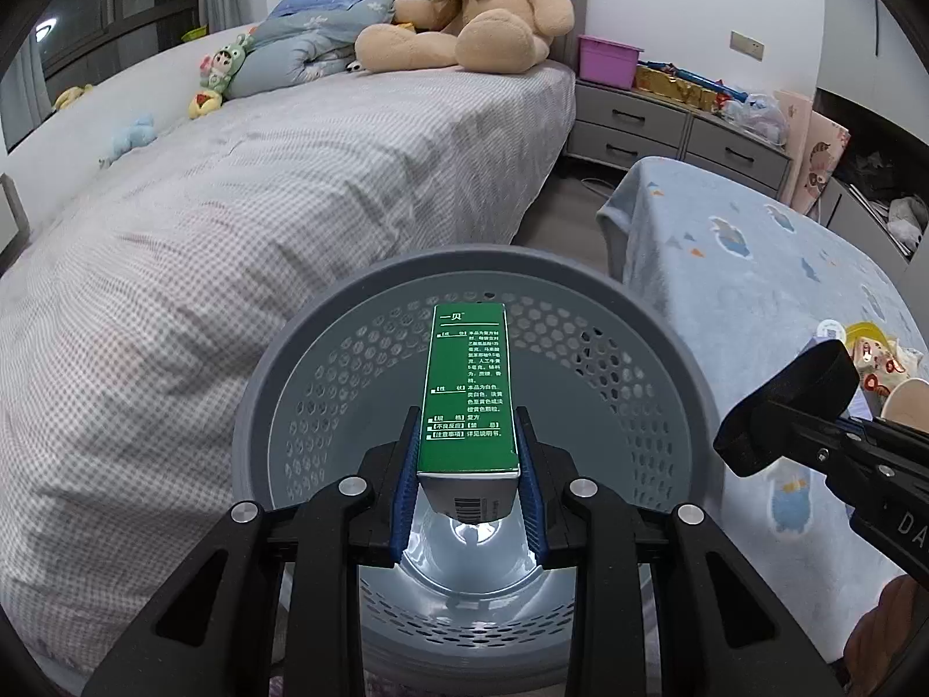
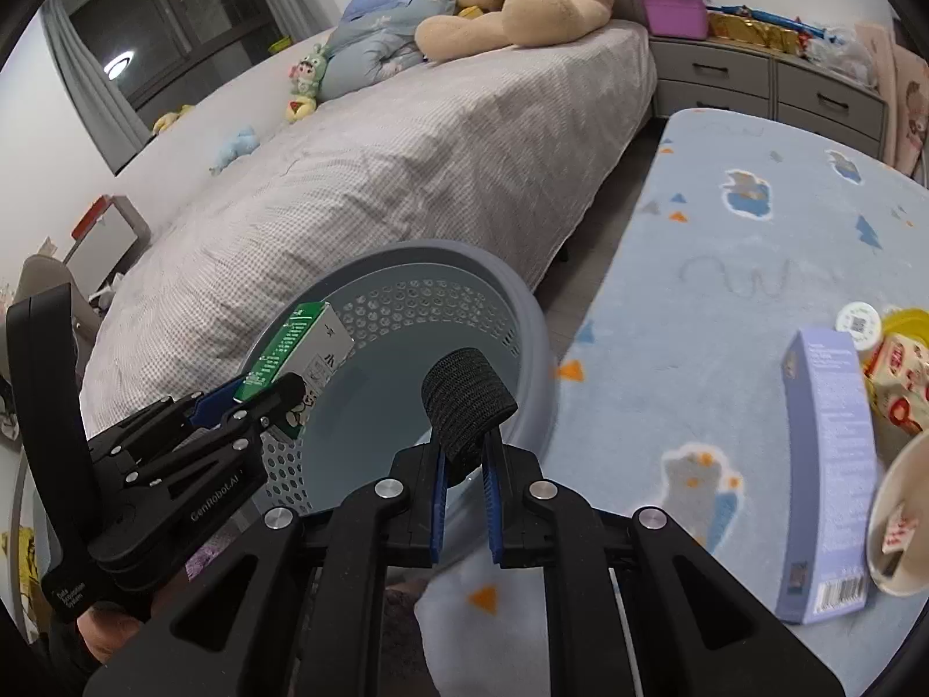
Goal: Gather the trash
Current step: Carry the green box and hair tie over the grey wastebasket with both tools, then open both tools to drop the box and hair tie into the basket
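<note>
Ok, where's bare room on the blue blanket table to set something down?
The blue blanket is bare across its middle and far end, toward the drawers. Its near right edge is crowded: purple box, yellow lid, snack packet, paper cup.

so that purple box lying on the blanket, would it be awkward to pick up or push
The purple box looks like thin card, so probably light and somewhat crushable under a hard squeeze. It lies flat on its broad face, so it should not roll or tip. Pushed, it would likely drag on the fuzzy blanket rather than slide freely, and may bump the wrappers beside it.
</note>
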`<state>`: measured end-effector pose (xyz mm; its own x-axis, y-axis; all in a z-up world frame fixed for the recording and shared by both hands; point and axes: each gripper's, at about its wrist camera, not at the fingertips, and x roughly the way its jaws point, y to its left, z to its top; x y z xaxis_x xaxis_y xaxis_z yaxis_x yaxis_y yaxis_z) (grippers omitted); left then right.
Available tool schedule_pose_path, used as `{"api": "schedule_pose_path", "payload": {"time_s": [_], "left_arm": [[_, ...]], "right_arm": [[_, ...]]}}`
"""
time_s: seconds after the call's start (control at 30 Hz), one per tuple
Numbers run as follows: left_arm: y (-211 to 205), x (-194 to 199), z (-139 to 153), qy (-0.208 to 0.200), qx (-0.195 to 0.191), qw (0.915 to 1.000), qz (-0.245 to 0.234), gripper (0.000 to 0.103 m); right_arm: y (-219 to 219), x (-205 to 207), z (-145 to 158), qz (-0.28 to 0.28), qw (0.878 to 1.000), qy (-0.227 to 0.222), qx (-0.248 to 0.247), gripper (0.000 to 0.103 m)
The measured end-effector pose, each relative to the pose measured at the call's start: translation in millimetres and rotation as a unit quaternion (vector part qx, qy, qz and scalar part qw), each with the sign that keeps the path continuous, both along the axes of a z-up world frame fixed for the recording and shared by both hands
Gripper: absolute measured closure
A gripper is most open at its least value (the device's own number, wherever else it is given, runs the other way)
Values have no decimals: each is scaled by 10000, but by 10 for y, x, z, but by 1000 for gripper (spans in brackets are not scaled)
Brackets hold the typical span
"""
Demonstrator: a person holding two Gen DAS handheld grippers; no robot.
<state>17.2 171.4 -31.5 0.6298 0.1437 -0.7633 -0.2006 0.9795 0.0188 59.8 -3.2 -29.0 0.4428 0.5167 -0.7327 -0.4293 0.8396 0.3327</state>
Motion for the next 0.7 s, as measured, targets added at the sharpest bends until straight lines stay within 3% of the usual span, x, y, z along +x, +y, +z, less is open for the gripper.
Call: {"api": "schedule_pose_path", "payload": {"time_s": [0.4, 0.5, 0.57, 0.7], "left_arm": [[175, 13, -86, -12, -182, 9997, 172, 74], [183, 3, -80, -25, -174, 9996, 200, 64], [197, -4, -73, -35, -169, 9995, 258, 54], [243, -5, -57, -45, -166, 9990, 412, 50]], "right_arm": [[355, 188, -150, 288, 9995, 66, -103, 87], [361, 185, -136, 283, 9996, 16, -97, 71], [347, 171, -106, 238, 9997, -78, -72, 54], [326, 171, -74, 189, 9996, -175, -132, 53]]}}
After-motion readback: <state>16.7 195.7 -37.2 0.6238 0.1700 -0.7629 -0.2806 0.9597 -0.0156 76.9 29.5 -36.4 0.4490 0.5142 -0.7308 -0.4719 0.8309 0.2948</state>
